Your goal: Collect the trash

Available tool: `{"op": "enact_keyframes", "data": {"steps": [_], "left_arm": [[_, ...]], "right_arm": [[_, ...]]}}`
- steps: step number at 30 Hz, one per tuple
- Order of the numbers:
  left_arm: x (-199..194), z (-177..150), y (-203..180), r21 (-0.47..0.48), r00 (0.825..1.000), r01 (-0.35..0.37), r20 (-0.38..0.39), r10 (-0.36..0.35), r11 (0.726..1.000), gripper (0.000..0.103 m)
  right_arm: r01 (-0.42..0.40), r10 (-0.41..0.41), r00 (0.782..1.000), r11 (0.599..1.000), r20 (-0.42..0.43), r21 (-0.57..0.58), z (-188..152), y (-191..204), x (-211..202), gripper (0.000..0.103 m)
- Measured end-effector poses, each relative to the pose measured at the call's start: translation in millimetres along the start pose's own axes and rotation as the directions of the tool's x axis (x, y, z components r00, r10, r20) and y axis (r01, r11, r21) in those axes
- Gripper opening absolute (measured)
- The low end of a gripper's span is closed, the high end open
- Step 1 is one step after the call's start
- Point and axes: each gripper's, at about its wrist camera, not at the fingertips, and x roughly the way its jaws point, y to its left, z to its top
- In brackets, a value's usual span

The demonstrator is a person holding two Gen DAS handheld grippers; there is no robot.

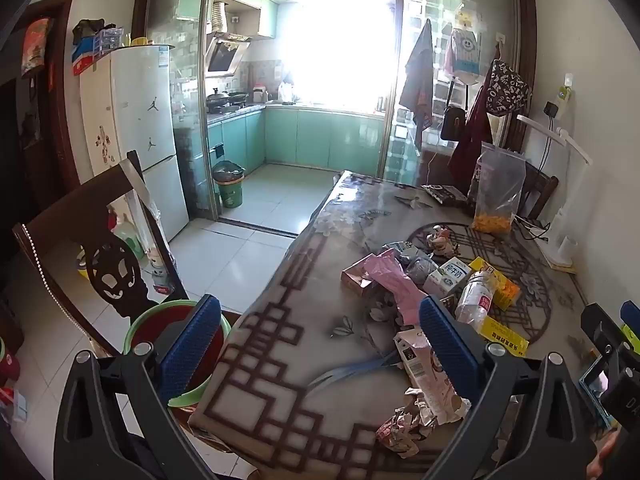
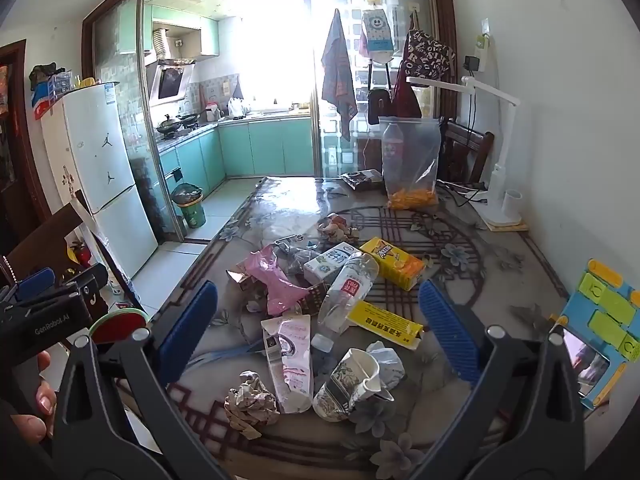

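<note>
Trash lies piled on the patterned table (image 2: 480, 280): a pink bag (image 2: 276, 280), a milk carton (image 2: 330, 262), a clear bottle (image 2: 348, 292), a yellow box (image 2: 394, 262), a flat yellow box (image 2: 384, 322), a flattened carton (image 2: 290, 360), a crushed paper cup (image 2: 348, 384) and a crumpled paper ball (image 2: 250, 402). My right gripper (image 2: 318, 300) hovers open over the pile, holding nothing. My left gripper (image 1: 320, 320) is open above the table's left edge, with the flattened carton (image 1: 424, 372) by its right finger. A green-rimmed red bin (image 1: 140, 320) stands below that edge.
A dark wooden chair (image 1: 80, 248) stands left of the bin. At the table's far end are a zip bag of orange snacks (image 2: 410, 160) and a white desk lamp (image 2: 496, 184). A colourful block toy (image 2: 604, 320) lies at the right edge. A fridge (image 1: 140, 120) stands beyond.
</note>
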Motion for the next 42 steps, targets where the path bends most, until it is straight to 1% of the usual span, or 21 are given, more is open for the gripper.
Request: {"op": "enact_keyframes", "data": {"steps": [10, 11, 16, 23, 42], "left_arm": [[-0.3, 0.1, 0.3, 0.001, 1.000, -0.001, 0.002, 0.001, 1.000, 0.095], [-0.1, 0.1, -0.1, 0.003, 1.000, -0.005, 0.003, 0.005, 1.000, 0.095], [-0.1, 0.1, -0.6, 0.010, 1.000, -0.016, 0.008, 0.016, 1.000, 0.095], [4.5, -6.0, -0.9, 0.010, 1.000, -0.017, 0.007, 0.017, 1.000, 0.095], [5.5, -3.9, 3.5, 0.013, 1.000, -0.025, 0.004, 0.025, 1.000, 0.095]], "right_arm": [[0.007, -0.007, 1.000, 1.000, -0.011, 0.004, 0.8, -2.0, 1.9, 0.099], [0.003, -0.004, 1.000, 1.000, -0.007, -0.012, 1.2, 5.3, 4.2, 0.099], [0.003, -0.003, 1.000, 1.000, -0.007, -0.012, 0.8, 3.9, 4.1, 0.099], [0.005, -0.005, 1.000, 1.000, -0.006, -0.010, 1.9, 2.8, 2.6, 0.099], [0.003, -0.003, 1.000, 1.000, -0.008, -0.011, 0.1, 3.5, 9.4, 0.099]]}}
